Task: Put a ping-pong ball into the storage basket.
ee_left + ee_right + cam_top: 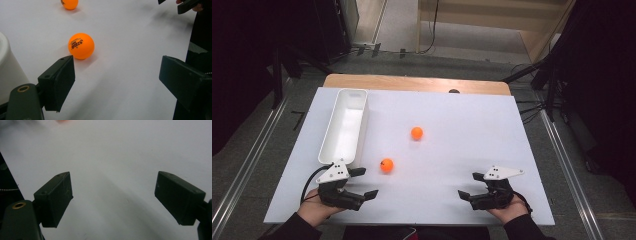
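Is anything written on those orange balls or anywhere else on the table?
Near orange ball: a dark printed logo of small letters and stars, too blurred to read.
Far orange ball: a dark mark at its edge, unreadable.
White tray, table sheet: no writing.

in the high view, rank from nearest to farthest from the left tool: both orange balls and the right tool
From the left tool:
1. The small orange plastic ball with black print, just ahead of its jaws.
2. The second orange ball, farther up mid-table.
3. The right tool, across at the near right edge.
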Motion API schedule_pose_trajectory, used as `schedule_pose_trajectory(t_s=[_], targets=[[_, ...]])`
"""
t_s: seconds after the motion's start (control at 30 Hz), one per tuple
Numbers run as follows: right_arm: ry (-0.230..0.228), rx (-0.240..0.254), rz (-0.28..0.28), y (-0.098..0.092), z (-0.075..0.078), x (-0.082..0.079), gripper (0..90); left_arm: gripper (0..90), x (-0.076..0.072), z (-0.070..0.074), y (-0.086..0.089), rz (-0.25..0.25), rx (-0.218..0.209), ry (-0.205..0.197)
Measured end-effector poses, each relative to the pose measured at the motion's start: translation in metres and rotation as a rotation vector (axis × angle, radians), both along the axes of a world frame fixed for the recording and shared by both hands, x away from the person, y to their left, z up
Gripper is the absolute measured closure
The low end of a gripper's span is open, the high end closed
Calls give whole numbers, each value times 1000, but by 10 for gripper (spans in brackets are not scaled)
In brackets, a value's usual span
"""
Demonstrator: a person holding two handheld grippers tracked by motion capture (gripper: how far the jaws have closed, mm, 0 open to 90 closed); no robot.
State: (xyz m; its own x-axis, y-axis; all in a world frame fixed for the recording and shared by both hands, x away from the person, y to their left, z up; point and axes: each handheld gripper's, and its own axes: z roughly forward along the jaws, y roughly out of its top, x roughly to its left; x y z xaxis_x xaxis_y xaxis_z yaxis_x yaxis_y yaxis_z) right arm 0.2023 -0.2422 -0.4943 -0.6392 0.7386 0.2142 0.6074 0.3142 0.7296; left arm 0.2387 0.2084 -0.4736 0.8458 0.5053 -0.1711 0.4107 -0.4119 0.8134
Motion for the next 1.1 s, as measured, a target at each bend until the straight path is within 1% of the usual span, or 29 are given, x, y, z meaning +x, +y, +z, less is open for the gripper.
schedule_pose_trajectory(t_s=[0.17, 0.57, 0.7, 0.8, 0.9, 1.0, 1.03, 1.07, 1.1], targets=[[-2, 6, -2, 0, 0, 0, 134, 137, 1, 0, 2, 15, -3, 0], [-5, 7, 1, 0, 0, 0, 134, 139, 2, 1, 2, 24, -10, 8], [-5, 9, 1, 0, 0, 0, 134, 152, 2, 2, 1, 17, 3, 16], [-4, 8, 2, 0, 0, 0, 134, 152, 2, 3, 0, 17, -9, 17], [-4, 9, 3, 0, 0, 0, 134, 153, 2, 5, -1, 11, -9, 17], [-3, 8, 1, 0, 0, 0, 134, 153, 1, 6, -2, 0, -1, 8], [-3, 8, 2, 0, 0, 0, 134, 153, 1, 7, -3, 1, 8, -4], [-3, 9, 3, 0, 0, 0, 134, 153, 1, 8, -3, -2, 11, 5], [-3, 9, 3, 0, 0, 0, 134, 153, 1, 8, -3, -2, 11, 5]])
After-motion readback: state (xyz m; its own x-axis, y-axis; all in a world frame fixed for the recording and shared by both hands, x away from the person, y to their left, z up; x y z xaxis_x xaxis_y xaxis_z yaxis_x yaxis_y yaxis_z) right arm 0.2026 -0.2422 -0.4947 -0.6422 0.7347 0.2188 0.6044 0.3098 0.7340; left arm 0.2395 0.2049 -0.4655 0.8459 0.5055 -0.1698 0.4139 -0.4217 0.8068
